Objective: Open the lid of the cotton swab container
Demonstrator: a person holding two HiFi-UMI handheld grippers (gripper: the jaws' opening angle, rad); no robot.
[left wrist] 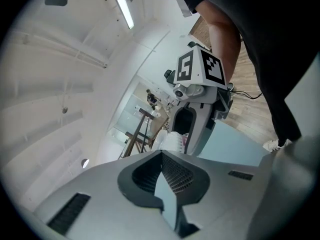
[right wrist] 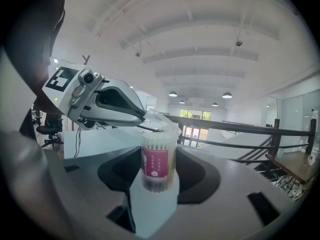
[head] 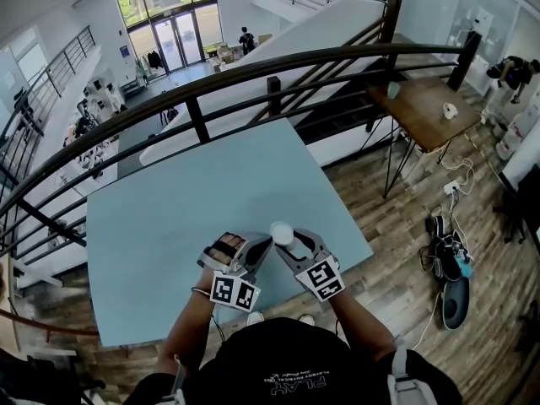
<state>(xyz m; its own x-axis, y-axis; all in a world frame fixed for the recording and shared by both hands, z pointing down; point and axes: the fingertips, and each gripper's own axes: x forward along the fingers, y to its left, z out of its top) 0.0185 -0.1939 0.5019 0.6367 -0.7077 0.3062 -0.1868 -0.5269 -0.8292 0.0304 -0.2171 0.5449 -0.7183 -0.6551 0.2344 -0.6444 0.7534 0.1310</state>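
Right gripper view: the right claw (right wrist: 156,183) clamps the cotton swab container (right wrist: 159,159) upright over the desk (head: 211,201), likely to steady it while the left claw (right wrist: 146,118), closed together at the clear lid (right wrist: 164,122), levers the already tilted lid open.

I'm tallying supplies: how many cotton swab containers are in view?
1: the cotton swab container, gripped upright by the right tool over the blue table. No other shows.

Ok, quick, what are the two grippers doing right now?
Left gripper: jaws closed at the lid; grip unclear.
Right gripper: closed on the cotton swab container.
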